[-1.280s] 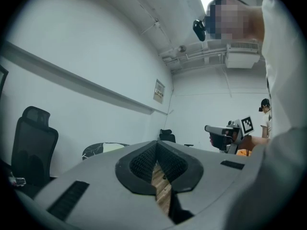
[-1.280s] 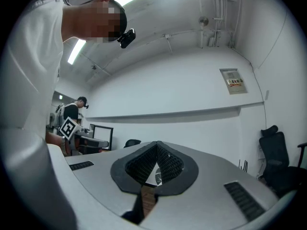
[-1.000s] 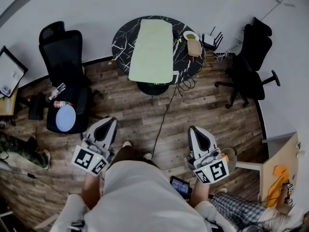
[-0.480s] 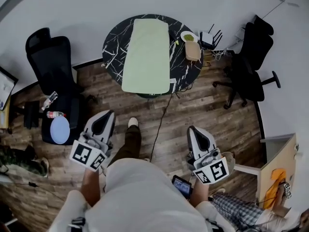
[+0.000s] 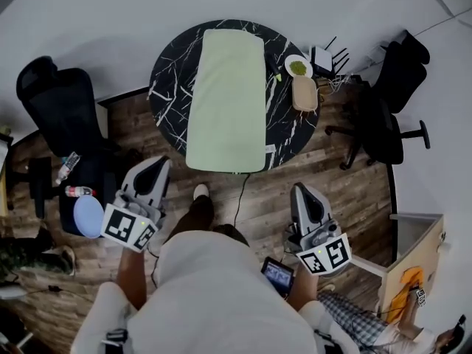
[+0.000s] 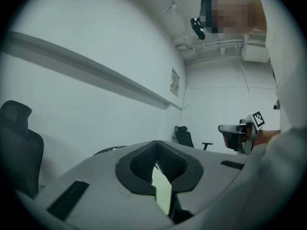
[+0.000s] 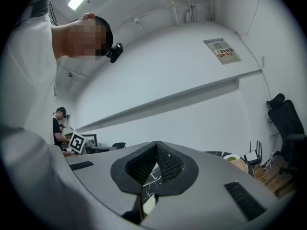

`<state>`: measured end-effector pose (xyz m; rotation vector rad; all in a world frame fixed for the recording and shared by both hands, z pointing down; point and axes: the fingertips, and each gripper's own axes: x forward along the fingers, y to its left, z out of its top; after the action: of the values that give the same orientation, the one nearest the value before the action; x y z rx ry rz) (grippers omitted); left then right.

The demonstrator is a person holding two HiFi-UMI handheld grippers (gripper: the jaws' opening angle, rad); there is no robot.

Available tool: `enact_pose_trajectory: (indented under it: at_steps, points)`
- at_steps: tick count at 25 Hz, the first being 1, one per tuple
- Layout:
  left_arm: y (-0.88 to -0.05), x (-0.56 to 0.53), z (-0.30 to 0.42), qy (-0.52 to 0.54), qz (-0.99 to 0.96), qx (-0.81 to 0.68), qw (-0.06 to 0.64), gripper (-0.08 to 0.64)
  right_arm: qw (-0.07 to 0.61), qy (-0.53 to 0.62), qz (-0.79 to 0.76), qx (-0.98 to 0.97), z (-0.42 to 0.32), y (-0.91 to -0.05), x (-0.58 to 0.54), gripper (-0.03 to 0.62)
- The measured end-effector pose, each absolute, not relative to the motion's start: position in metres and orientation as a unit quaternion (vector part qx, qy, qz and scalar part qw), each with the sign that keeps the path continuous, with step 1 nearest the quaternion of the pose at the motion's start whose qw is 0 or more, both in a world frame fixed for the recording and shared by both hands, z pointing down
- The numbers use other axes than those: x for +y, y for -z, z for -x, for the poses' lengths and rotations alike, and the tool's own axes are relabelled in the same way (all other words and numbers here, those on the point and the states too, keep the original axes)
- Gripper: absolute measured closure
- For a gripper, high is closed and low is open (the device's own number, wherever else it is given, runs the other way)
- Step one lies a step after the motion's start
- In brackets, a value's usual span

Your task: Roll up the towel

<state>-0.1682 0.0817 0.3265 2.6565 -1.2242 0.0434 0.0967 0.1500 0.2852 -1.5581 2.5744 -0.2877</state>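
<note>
The pale green towel [image 5: 226, 98] lies flat and stretched out on the round black table [image 5: 166, 80]. Its near end reaches the table's edge. No part of it is rolled or folded, so the job looks like it has not begun.

The person stands on the wood floor [image 5: 346, 190], a little way from the table. The left gripper [image 5: 156, 169] and the right gripper [image 5: 303, 194] are held out in front of the body, one on each side. Both point toward the table but are well apart from the towel. In each gripper view the two jaws are pressed together with nothing between them.

Everything seems left to do. The grippers likely need to get to the towel, open, take hold of one end and roll it along to the other end.
</note>
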Motion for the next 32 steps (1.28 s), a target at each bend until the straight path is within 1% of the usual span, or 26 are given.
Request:
enact_pose_trajectory:
  at_steps: [5,13,15,17,20,23,26,27,28,29,30,31,32]
  points:
    - [-0.329,0.051,0.155,-0.026,-0.902,-0.416,0.112,0.558,0.042,0.097,0.506,0.856,-0.105,-0.290,0.114,0.597]
    - [-0.349,0.040,0.140,-0.056,-0.886,-0.442,0.129,0.558,-0.077,0.043,0.446,0.890,-0.123,-0.316,0.065,0.597]
    - [-0.361,0.035,0.137,-0.075,-0.888,-0.435,0.128,0.558,-0.102,0.044,0.431,0.896,-0.126,-0.333,0.055,0.597]
    - [-0.386,0.031,0.134,-0.103,-0.892,-0.421,0.130,0.558,-0.150,0.048,0.415,0.896,-0.129,-0.367,0.050,0.596]
    - [-0.448,0.030,0.134,-0.176,-0.895,-0.387,0.134,0.558,-0.262,0.039,0.368,0.891,-0.127,-0.441,0.058,0.595]
    - [-0.524,0.040,0.135,-0.302,-0.888,-0.326,0.115,0.558,-0.359,0.002,0.292,0.887,-0.115,-0.518,0.075,0.595]
    - [-0.598,0.067,0.133,-0.434,-0.869,-0.226,0.075,0.557,-0.411,-0.003,0.236,0.880,-0.105,-0.577,0.091,0.592]
    - [-0.619,0.078,0.132,-0.467,-0.861,-0.190,0.064,0.552,-0.423,0.003,0.224,0.878,-0.102,-0.592,0.095,0.580]
    - [-0.636,0.087,0.131,-0.494,-0.853,-0.158,0.056,0.534,-0.434,0.007,0.213,0.875,-0.100,-0.605,0.098,0.559]
    - [-0.651,0.094,0.130,-0.515,-0.846,-0.131,0.050,0.479,-0.446,0.007,0.204,0.872,-0.098,-0.617,0.101,0.545]
    - [-0.664,0.099,0.130,-0.532,-0.838,-0.111,0.042,0.445,-0.459,0.004,0.195,0.867,-0.098,-0.627,0.102,0.533]
    - [-0.675,0.101,0.130,-0.546,-0.832,-0.096,0.032,0.420,-0.473,0.000,0.186,0.861,-0.099,-0.636,0.103,0.516]
    - [-0.684,0.100,0.130,-0.558,-0.825,-0.085,0.020,0.410,-0.486,-0.003,0.178,0.856,-0.100,-0.645,0.104,0.514]
